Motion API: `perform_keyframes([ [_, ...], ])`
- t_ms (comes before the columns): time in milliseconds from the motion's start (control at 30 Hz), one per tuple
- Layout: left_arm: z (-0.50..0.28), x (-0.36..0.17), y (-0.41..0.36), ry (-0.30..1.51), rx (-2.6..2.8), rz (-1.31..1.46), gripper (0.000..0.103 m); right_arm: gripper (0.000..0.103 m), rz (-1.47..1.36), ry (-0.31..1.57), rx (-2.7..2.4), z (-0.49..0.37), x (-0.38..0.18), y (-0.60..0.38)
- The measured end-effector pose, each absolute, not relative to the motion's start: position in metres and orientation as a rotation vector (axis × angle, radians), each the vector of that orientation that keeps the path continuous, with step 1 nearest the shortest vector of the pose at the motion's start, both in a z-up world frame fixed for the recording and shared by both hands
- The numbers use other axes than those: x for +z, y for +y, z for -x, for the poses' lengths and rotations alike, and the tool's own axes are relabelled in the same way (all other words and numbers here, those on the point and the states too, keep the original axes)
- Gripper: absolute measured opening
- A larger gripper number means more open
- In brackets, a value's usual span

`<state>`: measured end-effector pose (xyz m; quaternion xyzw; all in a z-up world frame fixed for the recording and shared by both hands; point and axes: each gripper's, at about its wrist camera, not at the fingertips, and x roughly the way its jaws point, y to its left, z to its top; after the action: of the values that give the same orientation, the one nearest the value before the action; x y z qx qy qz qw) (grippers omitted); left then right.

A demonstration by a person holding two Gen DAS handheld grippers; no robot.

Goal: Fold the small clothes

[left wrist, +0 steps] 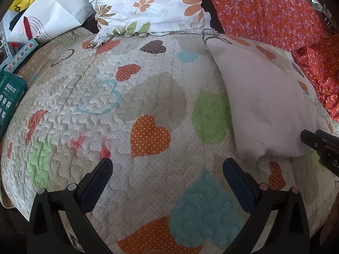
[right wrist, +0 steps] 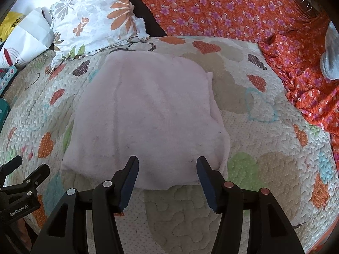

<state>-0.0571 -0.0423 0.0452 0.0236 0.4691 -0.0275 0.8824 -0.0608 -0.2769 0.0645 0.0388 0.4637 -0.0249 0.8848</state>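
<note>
We hold both grippers spread and empty: the right gripper above the folded pale pink cloth on the heart-patterned quilt, the left gripper beside it.

We find the folded pale pink fleece garment lying on the heart-patterned quilted bedspread, directly ahead of our right gripper. Behind it to the left, the white floral-print pillow rests on the bedspread's far edge. The orange flowered cloth lies behind and to the right. Our left gripper hovers over bare bedspread left of the garment.
</note>
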Motion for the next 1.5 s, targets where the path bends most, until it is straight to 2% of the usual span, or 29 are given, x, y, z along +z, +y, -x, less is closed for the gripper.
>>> perform_keyframes([
  [1500, 0.053, 0.030, -0.038, 1.057, -0.105, 0.001, 0.103, 0.066, 0.000, 0.937, -0.039, 0.066, 0.066, -0.261],
])
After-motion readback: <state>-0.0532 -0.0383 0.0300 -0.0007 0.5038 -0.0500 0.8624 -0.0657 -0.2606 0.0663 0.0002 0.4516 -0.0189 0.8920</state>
